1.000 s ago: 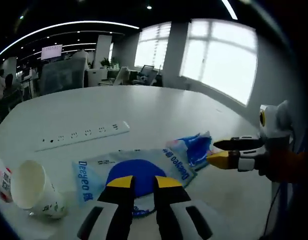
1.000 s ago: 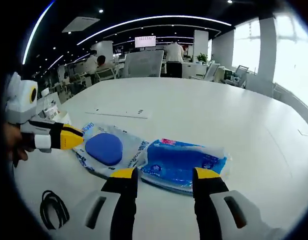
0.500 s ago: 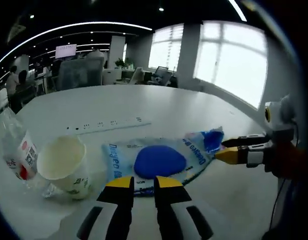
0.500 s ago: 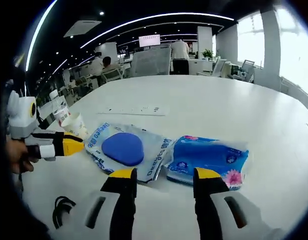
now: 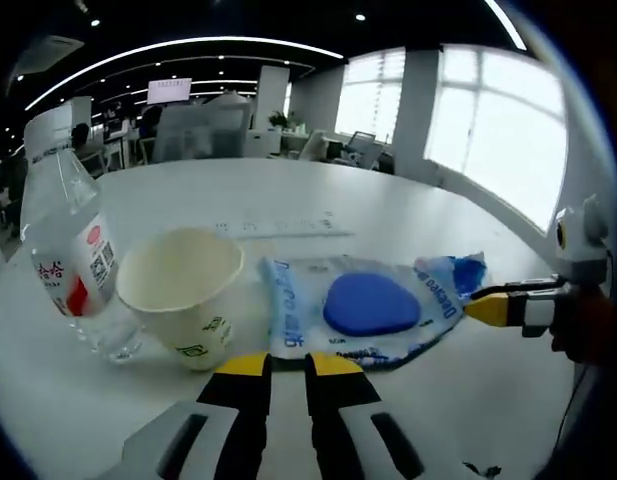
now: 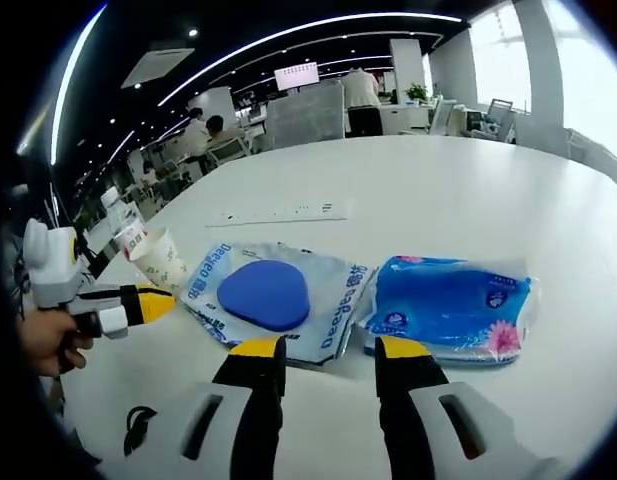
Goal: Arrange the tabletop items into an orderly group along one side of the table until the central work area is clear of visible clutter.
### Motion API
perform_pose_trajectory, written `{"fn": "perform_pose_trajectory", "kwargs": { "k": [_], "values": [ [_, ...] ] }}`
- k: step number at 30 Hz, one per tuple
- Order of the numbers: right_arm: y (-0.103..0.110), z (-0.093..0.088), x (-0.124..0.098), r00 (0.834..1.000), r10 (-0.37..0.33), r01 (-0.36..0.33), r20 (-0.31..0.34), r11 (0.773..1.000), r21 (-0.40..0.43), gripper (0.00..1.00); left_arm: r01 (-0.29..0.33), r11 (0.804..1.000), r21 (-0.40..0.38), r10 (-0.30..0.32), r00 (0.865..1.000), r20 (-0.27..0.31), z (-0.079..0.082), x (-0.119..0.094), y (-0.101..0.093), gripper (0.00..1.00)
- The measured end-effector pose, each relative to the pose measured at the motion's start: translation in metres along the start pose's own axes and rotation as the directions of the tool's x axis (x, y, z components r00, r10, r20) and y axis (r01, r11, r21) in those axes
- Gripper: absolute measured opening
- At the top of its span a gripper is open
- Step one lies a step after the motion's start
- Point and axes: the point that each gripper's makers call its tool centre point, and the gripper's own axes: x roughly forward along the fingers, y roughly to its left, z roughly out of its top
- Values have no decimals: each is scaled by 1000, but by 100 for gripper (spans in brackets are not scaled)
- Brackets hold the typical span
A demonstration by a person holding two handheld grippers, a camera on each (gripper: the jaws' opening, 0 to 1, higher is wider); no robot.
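A white wipes pack with a blue oval lid [image 5: 368, 305] lies flat on the white table [image 5: 288, 195], just beyond my left gripper [image 5: 288, 366]. That gripper's jaws stand almost together with nothing between them. Left of the pack stand a paper cup [image 5: 183, 290] and a clear water bottle [image 5: 68, 250]. A blue tissue pack [image 6: 453, 305] lies right of the wipes pack [image 6: 268, 295]. My right gripper [image 6: 331, 350] is open over the near edges of both packs, touching neither. The right gripper [image 5: 498, 305] also shows from the side next to the tissue pack [image 5: 466, 272]. The left gripper [image 6: 138, 303] hovers near the cup [image 6: 158, 258].
A white power strip [image 6: 278, 212] lies farther back on the table. A coiled black cable [image 6: 138, 420] rests near the table's front edge. Behind the table are office chairs, desks and people. A hand [image 6: 53, 340] holds the left gripper.
The left view has swung left, so cup and bottle now stand large at its left. The right view has shifted toward the wipes pack. The right jaws stand slightly narrower.
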Motion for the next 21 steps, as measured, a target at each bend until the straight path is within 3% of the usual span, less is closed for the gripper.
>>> {"fn": "perform_pose_trajectory", "kwargs": {
  "k": [14, 17, 21],
  "values": [
    [1, -14, 14, 998, 18, -14, -57, 998, 68, 18, -19, 999, -47, 19, 1000, -8, -4, 13, 3, 10],
    [-4, -17, 16, 997, 7, -3, -78, 999, 45, 2, -15, 999, -51, 15, 1000, -12, -4, 17, 3, 10],
    [-3, -14, 20, 997, 21, -16, -72, 997, 71, 3, -10, 999, -44, 9, 1000, -14, -4, 20, 7, 9]
  ]
}}
